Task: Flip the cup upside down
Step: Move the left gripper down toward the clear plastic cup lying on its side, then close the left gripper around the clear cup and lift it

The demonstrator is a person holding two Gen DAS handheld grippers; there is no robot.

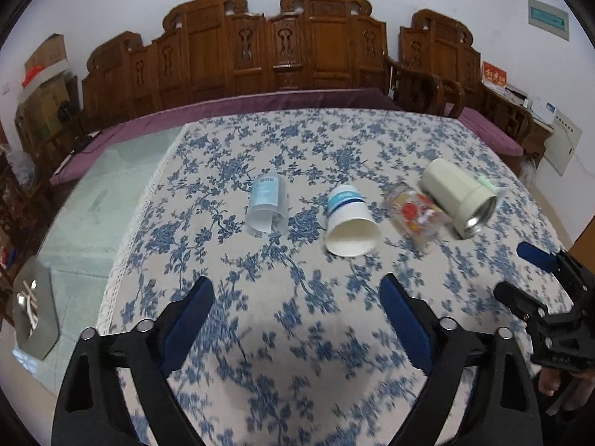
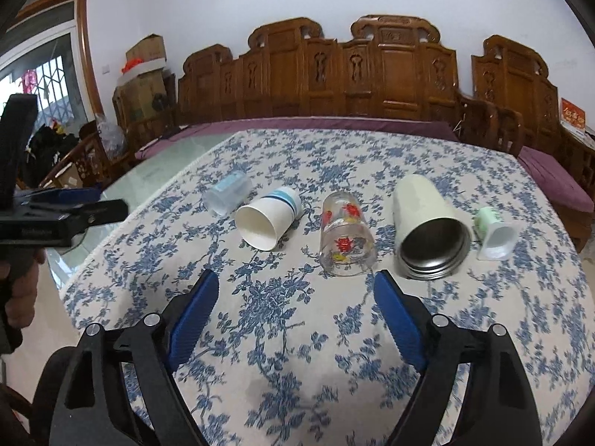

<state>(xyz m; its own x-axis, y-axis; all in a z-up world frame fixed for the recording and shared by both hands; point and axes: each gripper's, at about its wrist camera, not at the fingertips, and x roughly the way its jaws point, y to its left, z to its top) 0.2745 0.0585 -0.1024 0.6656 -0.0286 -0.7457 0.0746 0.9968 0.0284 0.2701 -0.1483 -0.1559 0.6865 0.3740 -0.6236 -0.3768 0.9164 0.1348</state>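
Several cups lie on their sides in a row on the blue-flowered tablecloth point(image 1: 297, 334), mouths toward me. From the left: a clear plastic cup point(image 1: 268, 202) point(image 2: 227, 194), a white paper cup with blue stripes point(image 1: 350, 220) point(image 2: 268, 216), a clear glass with red prints point(image 1: 416, 216) point(image 2: 346, 239), a cream steel-lined tumbler point(image 1: 459, 197) point(image 2: 429, 226) and a small white and green cup point(image 2: 494, 236). My left gripper point(image 1: 297, 290) is open and empty, short of the paper cup. My right gripper point(image 2: 297, 282) is open and empty, short of the glass.
The cloth point(image 2: 297, 334) covers part of a glass-topped table point(image 1: 93, 200), bare on the left. A carved wooden bench point(image 2: 334, 74) with purple cushions runs behind the table. Boxes point(image 2: 145, 74) stand in the far left corner. Each gripper shows in the other's view point(image 1: 535, 282) point(image 2: 74, 208).
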